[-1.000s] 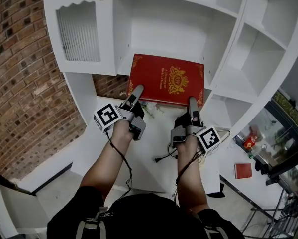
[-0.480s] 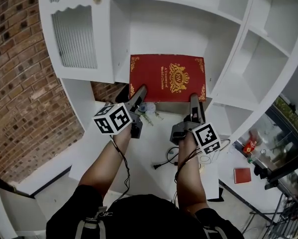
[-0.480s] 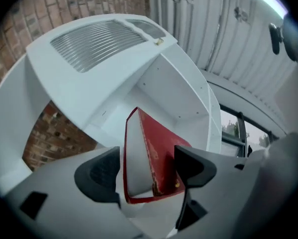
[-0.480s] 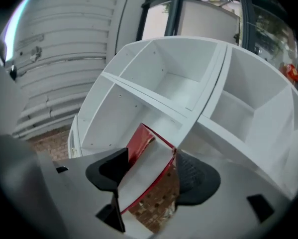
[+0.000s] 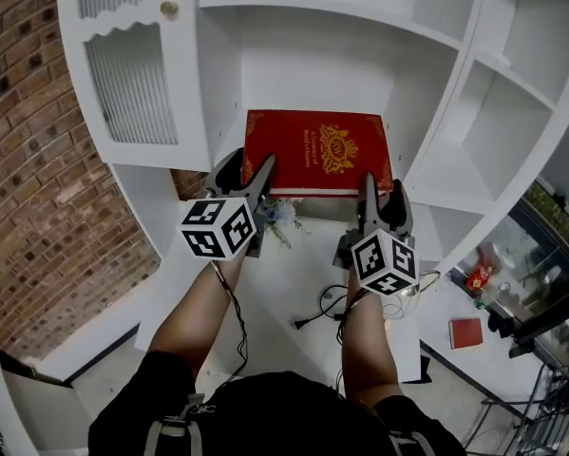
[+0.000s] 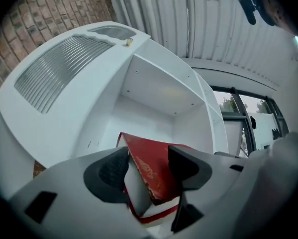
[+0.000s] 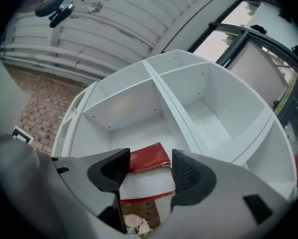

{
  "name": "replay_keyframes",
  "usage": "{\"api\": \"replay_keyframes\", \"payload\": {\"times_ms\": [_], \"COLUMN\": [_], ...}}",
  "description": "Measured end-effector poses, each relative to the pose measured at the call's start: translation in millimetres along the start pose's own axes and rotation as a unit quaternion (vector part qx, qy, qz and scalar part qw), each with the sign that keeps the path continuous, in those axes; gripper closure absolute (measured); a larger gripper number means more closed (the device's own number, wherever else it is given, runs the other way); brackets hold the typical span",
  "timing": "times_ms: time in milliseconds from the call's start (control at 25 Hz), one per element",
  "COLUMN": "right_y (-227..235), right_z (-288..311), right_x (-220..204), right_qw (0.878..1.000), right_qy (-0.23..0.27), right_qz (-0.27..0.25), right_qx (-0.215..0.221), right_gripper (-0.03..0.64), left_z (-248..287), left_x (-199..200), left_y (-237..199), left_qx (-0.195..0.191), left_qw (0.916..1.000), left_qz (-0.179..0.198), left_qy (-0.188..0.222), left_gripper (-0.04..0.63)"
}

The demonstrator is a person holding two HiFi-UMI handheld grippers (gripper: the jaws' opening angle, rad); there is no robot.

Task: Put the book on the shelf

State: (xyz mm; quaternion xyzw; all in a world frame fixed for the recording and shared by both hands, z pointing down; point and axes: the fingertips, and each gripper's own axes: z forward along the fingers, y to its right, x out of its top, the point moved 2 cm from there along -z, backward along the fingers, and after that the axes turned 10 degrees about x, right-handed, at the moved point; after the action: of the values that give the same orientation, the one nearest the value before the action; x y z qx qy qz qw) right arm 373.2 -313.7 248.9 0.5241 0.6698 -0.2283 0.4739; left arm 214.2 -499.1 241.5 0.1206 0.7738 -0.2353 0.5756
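The red book [image 5: 317, 150] with gold print lies flat in the middle compartment of the white shelf [image 5: 312, 74], its near edge at the shelf front. My left gripper [image 5: 247, 169] straddles the book's near left corner: one jaw is over the cover, the other beside the page edge. Its jaws have just been closing with that corner [image 6: 149, 176] between them, and I see no firm pinch. My right gripper [image 5: 383, 190] stands open at the near right corner, with the book's page edge [image 7: 146, 178] showing between its jaws.
A cabinet door with ribbed glass [image 5: 132, 74] hangs left of the compartment, next to a brick wall [image 5: 23, 160]. More open compartments [image 5: 498, 112] curve away to the right. Below the book are small flowers [image 5: 276, 214], a cable [image 5: 312, 316] and another red book [image 5: 464, 332].
Both grippers have risen and rolled, so their jaws now show side by side. The book has gone from tilted at the shelf front to lying flat, further into the compartment.
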Motion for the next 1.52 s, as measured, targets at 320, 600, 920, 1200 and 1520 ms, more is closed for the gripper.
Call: {"api": "replay_keyframes", "payload": {"times_ms": [320, 600, 920, 1200, 1520], "right_y": [5, 13, 22, 23, -7], "right_z": [16, 35, 50, 45, -4], "right_x": [2, 3, 0, 8, 36], "right_qw": [0.999, 0.998, 0.995, 0.997, 0.997], "right_qy": [-0.021, -0.052, -0.094, -0.077, -0.013], "right_qz": [-0.034, -0.022, 0.01, 0.004, -0.061], "right_qx": [0.015, 0.003, -0.006, -0.002, 0.049], "right_gripper": [0.35, 0.348, 0.347, 0.357, 0.461], "left_z": [23, 47, 58, 50, -22], "left_x": [4, 6, 11, 20, 41], "left_y": [0, -4, -3, 2, 29], "left_qx": [0.0, 0.0, 0.048, 0.067, 0.064], "left_qw": [0.9998, 0.9985, 0.9966, 0.994, 0.9833], "left_qz": [0.016, -0.026, 0.028, 0.072, 0.168], "left_qy": [-0.013, -0.048, -0.06, -0.048, 0.027], "left_gripper": [0.341, 0.339, 0.362, 0.36, 0.446]}}
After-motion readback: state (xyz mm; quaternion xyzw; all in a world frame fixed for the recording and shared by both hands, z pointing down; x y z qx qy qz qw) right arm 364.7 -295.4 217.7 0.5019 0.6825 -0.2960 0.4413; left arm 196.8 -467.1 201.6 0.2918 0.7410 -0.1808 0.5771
